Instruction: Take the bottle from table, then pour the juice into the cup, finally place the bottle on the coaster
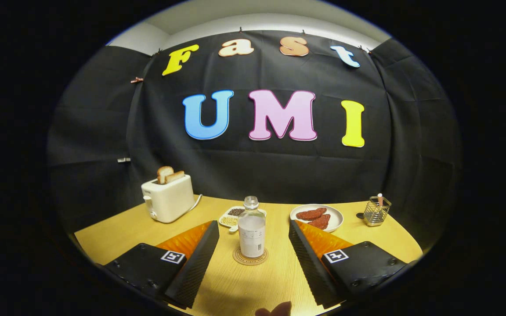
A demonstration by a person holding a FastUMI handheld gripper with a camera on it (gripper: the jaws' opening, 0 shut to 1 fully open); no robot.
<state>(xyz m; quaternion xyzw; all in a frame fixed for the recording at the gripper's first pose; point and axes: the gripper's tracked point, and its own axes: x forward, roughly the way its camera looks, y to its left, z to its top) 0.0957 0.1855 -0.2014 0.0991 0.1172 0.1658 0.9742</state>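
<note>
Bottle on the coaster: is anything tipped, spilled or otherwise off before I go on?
Nothing stands out. The bottle stands upright on the coaster, centred, with no spill visible on the table. The gripper is open, fingers apart on either side of the bottle without touching it.

Seeing staged breakfast booth, not real kitchen: black cloth wall backs wooden table; toaster with bread at my 10 o'clock, plate of food at 1, utensil rack further right.

Bottle on its coaster stands between the spread fingers, bare bench either side.
</note>
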